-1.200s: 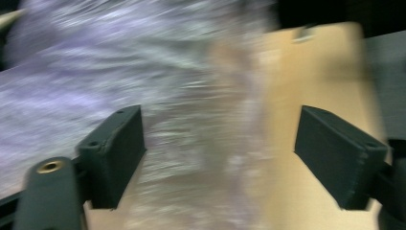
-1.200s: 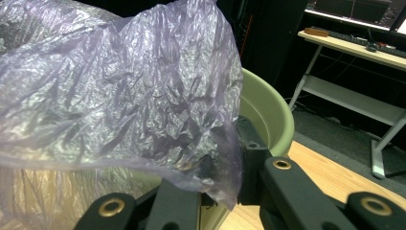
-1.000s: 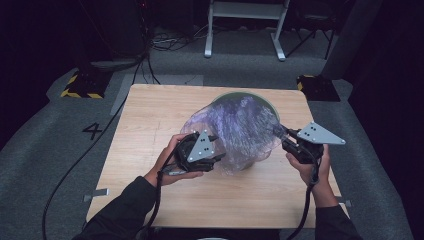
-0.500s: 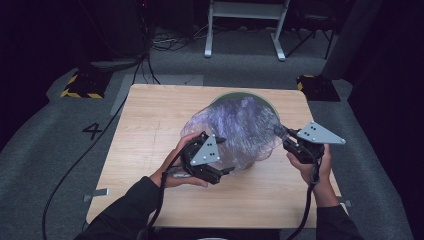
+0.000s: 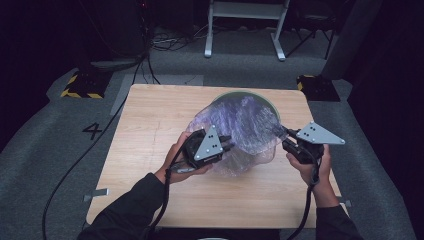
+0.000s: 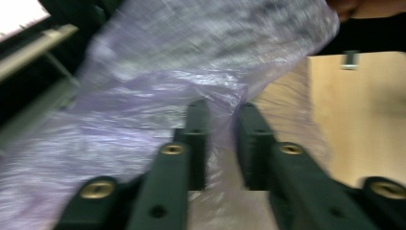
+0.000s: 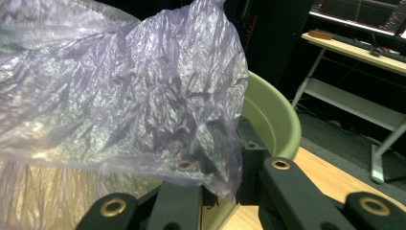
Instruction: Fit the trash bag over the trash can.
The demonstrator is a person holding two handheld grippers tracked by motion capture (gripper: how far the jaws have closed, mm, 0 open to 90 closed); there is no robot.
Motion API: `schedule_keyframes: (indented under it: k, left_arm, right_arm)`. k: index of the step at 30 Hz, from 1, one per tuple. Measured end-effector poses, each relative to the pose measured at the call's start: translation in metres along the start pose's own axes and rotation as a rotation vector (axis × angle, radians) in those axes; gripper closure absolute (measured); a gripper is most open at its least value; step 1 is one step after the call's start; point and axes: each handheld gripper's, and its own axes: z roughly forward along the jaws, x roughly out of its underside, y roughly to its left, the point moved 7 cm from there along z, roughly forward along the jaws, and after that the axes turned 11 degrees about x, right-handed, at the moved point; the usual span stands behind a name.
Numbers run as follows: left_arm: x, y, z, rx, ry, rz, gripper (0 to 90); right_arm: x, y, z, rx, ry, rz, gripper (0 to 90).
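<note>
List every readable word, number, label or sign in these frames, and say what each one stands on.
"4": a dark numeral on the grey floor left of the table, in the high view.
Yellow-and-black hazard stripes, with no text, edge the black floor plate beyond it.
No print can be read on the purple plastic bag, the green bin or either gripper.

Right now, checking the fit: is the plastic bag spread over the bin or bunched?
Spread: the plastic bag drapes over the green bin, both grippers pulling its edges.
</note>
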Motion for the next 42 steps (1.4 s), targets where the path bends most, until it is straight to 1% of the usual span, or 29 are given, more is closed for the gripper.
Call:
schedule_keyframes:
  k: [1, 3, 4, 6, 7, 10, 12, 13, 15, 17, 19, 20, 21, 22, 23, 24, 25, 26, 27, 29, 31, 33, 34, 35, 36, 37, 38, 39, 42]
  left_arm:
    - [-0.002, 0.003, -0.003, 0.011, -0.003, 0.004, 80.9]
    - [-0.005, 0.013, -0.006, -0.003, 0.0, 0.012, 85.4]
    - [-0.006, 0.019, -0.008, -0.006, 0.005, 0.008, 85.8]
    - [-0.006, 0.03, -0.01, -0.016, 0.001, -0.008, 85.3]
    - [-0.006, 0.036, -0.011, -0.013, -0.003, -0.016, 85.3]
    - [-0.004, 0.055, -0.012, -0.035, -0.005, -0.043, 85.3]
    - [-0.003, 0.068, -0.011, -0.053, 0.009, -0.052, 85.4]
    - [-0.002, 0.074, -0.01, -0.052, 0.011, -0.064, 85.4]
    - [0.001, 0.086, -0.01, -0.073, 0.023, -0.073, 85.0]
    - [0.004, 0.096, -0.011, -0.071, 0.014, -0.1, 84.8]
    - [0.008, 0.105, -0.011, -0.085, 0.024, -0.111, 84.0]
    - [0.01, 0.108, -0.011, -0.078, 0.019, -0.131, 81.3]
    - [0.011, 0.11, -0.012, -0.067, 0.005, -0.147, 78.8]
    - [0.012, 0.11, -0.013, -0.06, 0.002, -0.154, 77.3]
    - [0.013, 0.109, -0.014, -0.06, 0.003, -0.154, 76.0]
    - [0.012, 0.108, -0.017, -0.071, -0.001, -0.151, 73.3]
    - [0.011, 0.109, -0.019, -0.083, -0.007, -0.158, 62.4]
    - [0.01, 0.109, -0.023, -0.08, -0.02, -0.166, 58.3]
    - [0.01, 0.108, -0.026, -0.056, -0.041, -0.174, 57.5]
    - [0.011, 0.107, -0.033, -0.039, -0.059, -0.179, 52.1]
    - [0.014, 0.104, -0.036, -0.021, -0.046, -0.174, 51.9]
    - [0.018, 0.1, -0.037, -0.038, -0.012, -0.129, 55.7]
    - [0.019, 0.098, -0.037, -0.032, -0.007, -0.124, 56.4]
    - [0.021, 0.097, -0.038, -0.022, -0.01, -0.128, 56.1]
    - [0.022, 0.095, -0.039, 0.002, -0.021, -0.139, 53.6]
    - [0.023, 0.092, -0.04, 0.033, -0.026, -0.154, 51.3]
    - [0.025, 0.091, -0.041, 0.058, -0.022, -0.163, 48.7]
    - [0.027, 0.09, -0.043, 0.064, -0.025, -0.167, 45.1]
    - [0.033, 0.084, -0.045, 0.096, -0.03, -0.157, 41.7]
  right_arm:
    - [0.0, -0.001, 0.0, 0.006, 0.004, 0.003, 83.1]
    - [0.001, -0.002, 0.001, 0.009, 0.011, 0.009, 83.2]
    - [0.001, -0.002, 0.001, 0.009, 0.013, 0.008, 83.3]
    - [0.001, -0.002, 0.002, 0.013, 0.019, 0.003, 83.4]
    - [0.001, -0.003, 0.003, 0.016, 0.021, 0.005, 83.3]
    - [0.002, -0.006, 0.005, 0.025, 0.029, 0.02, 83.8]
    - [0.001, -0.009, 0.007, 0.03, 0.039, 0.024, 84.2]
    - [0.001, -0.01, 0.008, 0.037, 0.046, 0.022, 84.4]
    - [0.001, -0.013, 0.01, 0.04, 0.059, 0.029, 85.0]
    - [0.003, -0.017, 0.012, 0.052, 0.074, 0.035, 86.0]
    - [0.005, -0.021, 0.014, 0.051, 0.093, 0.046, 87.0]
    - [0.007, -0.023, 0.015, 0.052, 0.104, 0.049, 87.6]
    - [0.008, -0.024, 0.015, 0.039, 0.106, 0.056, 88.3]
    - [0.008, -0.024, 0.014, 0.028, 0.103, 0.065, 89.2]
    - [0.009, -0.023, 0.013, 0.019, 0.105, 0.062, 89.8]
    - [0.009, -0.022, 0.011, 0.011, 0.105, 0.058, 90.0]
    - [0.009, -0.02, 0.009, 0.0, 0.103, 0.049, 90.0]
    - [0.008, -0.019, 0.008, 0.003, 0.103, 0.04, 90.0]
    - [0.008, -0.019, 0.006, 0.004, 0.104, 0.027, 90.0]
    - [0.007, -0.017, 0.002, -0.003, 0.097, 0.011, 90.0]
    - [0.006, -0.015, -0.002, -0.008, 0.097, -0.001, 90.0]
    - [0.006, -0.013, -0.005, -0.022, 0.099, -0.005, 90.0]
    - [0.007, -0.012, -0.007, -0.026, 0.099, -0.012, 90.0]
    - [0.007, -0.012, -0.009, -0.031, 0.097, -0.008, 90.0]
    - [0.007, -0.012, -0.01, -0.035, 0.097, -0.005, 90.0]
    - [0.007, -0.012, -0.012, -0.027, 0.098, -0.007, 90.0]
    - [0.007, -0.013, -0.013, -0.023, 0.097, -0.006, 90.0]
    - [0.007, -0.015, -0.014, -0.021, 0.096, 0.002, 90.0]
    - [0.007, -0.021, -0.018, -0.007, 0.091, 0.016, 90.0]
